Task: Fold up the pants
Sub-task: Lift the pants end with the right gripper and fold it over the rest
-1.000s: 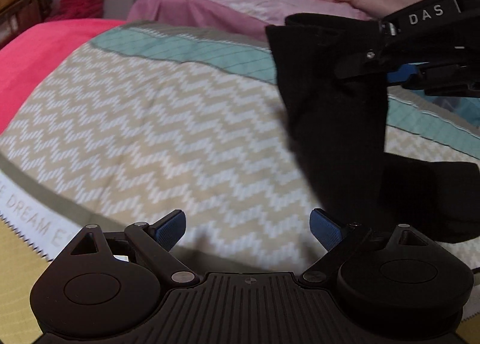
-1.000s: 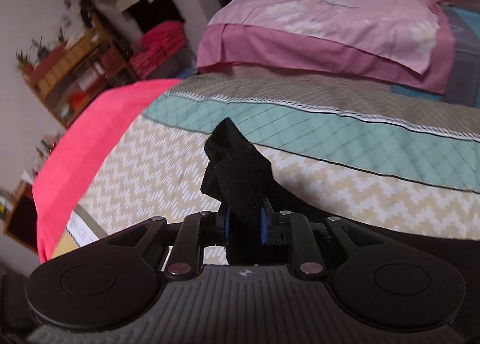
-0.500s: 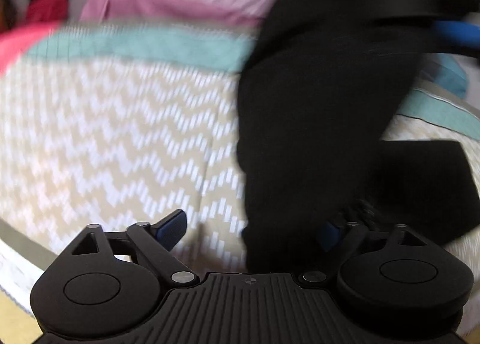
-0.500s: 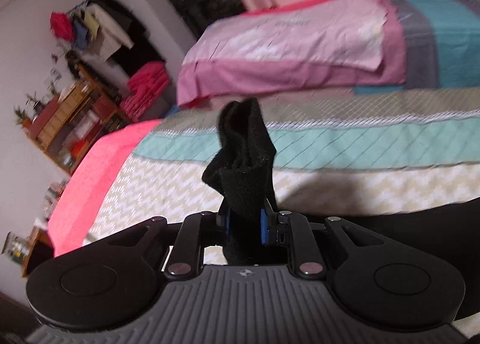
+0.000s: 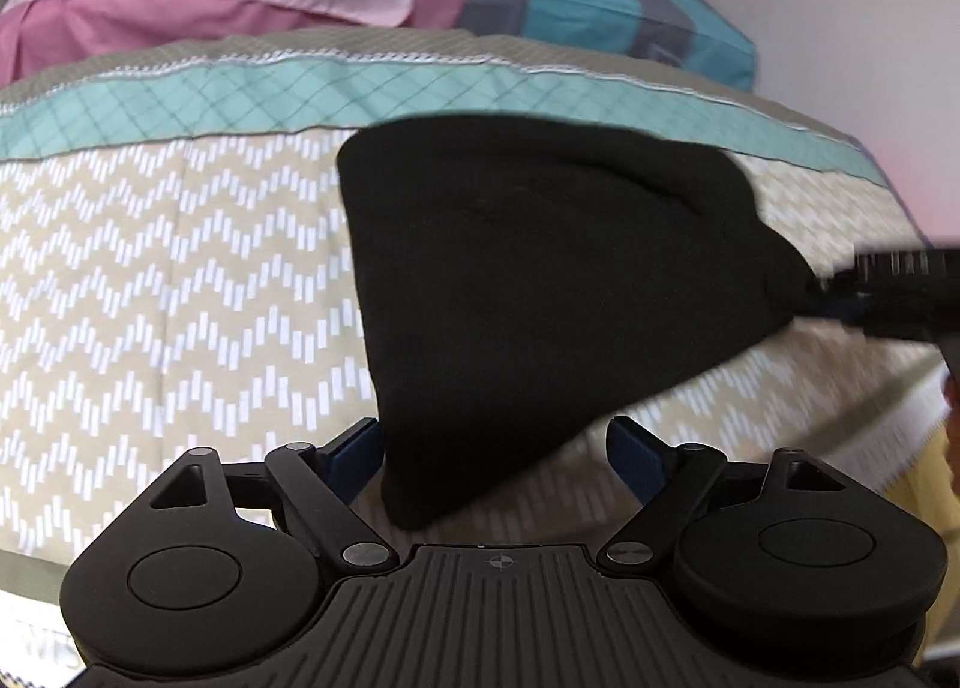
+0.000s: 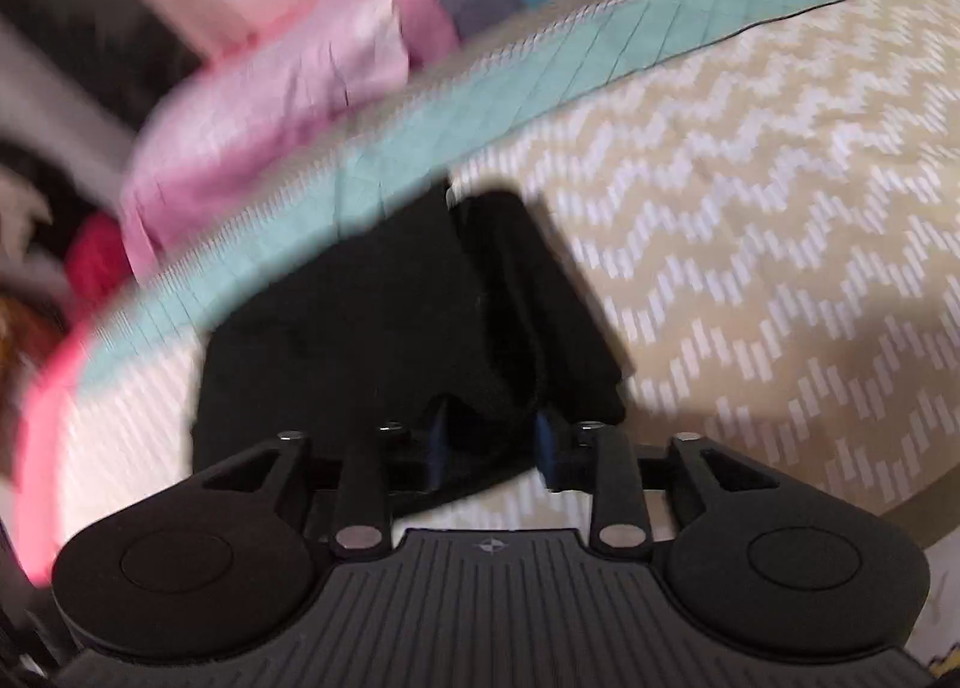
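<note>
The pants lie black and slack on the quilt, folded over into a rough wedge, one corner drawn out to the right gripper at the edge of the left view. In the right view that gripper is opening, cloth between its pads but seemingly no longer pinched, though blur makes that hard to call. The left gripper stands wide apart, the wedge's near corner lying between its fingers, ungripped. This is soft, light knit: it will sag and bunch, not hold an edge. Best held at a corner or hem, through all layers, so the fold stays together.
</note>
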A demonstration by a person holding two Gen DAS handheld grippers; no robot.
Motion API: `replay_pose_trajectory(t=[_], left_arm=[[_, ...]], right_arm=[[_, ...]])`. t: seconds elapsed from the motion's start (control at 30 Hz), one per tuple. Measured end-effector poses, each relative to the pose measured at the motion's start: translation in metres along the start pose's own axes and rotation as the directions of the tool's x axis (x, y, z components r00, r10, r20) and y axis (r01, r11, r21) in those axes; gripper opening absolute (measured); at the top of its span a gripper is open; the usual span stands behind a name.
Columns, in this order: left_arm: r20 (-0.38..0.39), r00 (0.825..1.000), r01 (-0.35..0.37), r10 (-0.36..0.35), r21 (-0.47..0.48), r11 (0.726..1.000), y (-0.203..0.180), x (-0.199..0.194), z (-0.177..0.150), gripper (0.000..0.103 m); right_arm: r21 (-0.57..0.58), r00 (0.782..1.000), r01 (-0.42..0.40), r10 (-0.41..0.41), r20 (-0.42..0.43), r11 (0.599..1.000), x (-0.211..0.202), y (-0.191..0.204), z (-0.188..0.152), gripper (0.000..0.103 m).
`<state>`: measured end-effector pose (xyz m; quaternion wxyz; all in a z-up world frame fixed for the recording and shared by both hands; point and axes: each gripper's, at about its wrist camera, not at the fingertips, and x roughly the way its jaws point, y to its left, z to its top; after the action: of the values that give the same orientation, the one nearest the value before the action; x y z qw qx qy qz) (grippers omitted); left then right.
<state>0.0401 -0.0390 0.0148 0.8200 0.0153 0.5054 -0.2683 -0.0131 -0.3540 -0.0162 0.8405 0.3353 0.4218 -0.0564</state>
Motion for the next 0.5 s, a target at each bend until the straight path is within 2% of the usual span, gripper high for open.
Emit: replay_pose_trajectory(t=[0.03,0.07,0.13,0.23,0.33,0.37,0.4,0.43,0.5], left_arm=[[0.003,1.0,0.004,-0.004,0.008,1.0,0.002,-0.008,-0.001,0.103],[0.011,1.0,0.011,-0.011,0.009,1.0,0.005,-0.015,-0.001,0.103],[0.043,0.999,0.015,-0.015,0.002,1.0,0.009,-0.028,0.004,0.103],[0.09,0.996,-0.023,0.027,-0.038,0.999,0.012,-0.031,0.022,0.103],[0.089,0.994,-0.056,0.066,-0.111,0.992,0.016,-0.008,0.045,0.103],[0.074,0.995,-0.06,0.07,-0.129,0.99,0.017,0.004,0.051,0.103],[0.047,0.996,-0.067,0.074,-0.137,0.988,0.015,0.017,0.057,0.103],[0.012,0.996,-0.083,0.085,-0.135,0.987,0.013,0.028,0.059,0.103],[-0.035,0.995,-0.096,0.093,-0.102,0.99,0.007,0.042,0.06,0.103]], right_arm=[[-0.008,0.999,-0.005,0.006,0.045,1.0,-0.006,0.001,0.002,0.07],[-0.034,0.997,-0.004,0.007,0.081,0.999,-0.009,0.005,0.005,0.077],[-0.127,0.994,0.02,-0.006,0.112,0.992,-0.007,0.017,0.013,0.076],[-0.254,0.992,0.06,-0.029,0.124,0.965,0.008,0.043,0.023,0.077],[-0.264,0.992,0.057,-0.025,0.122,0.963,0.031,0.056,0.03,0.077],[-0.254,0.993,0.059,-0.03,0.115,0.966,0.041,0.058,0.032,0.065],[-0.247,0.995,0.065,-0.043,0.094,0.967,0.052,0.059,0.033,0.048],[-0.268,0.995,0.083,-0.065,0.075,0.96,0.059,0.062,0.03,0.02],[-0.328,0.993,0.093,-0.061,0.106,0.94,0.052,0.067,0.031,0.02]])
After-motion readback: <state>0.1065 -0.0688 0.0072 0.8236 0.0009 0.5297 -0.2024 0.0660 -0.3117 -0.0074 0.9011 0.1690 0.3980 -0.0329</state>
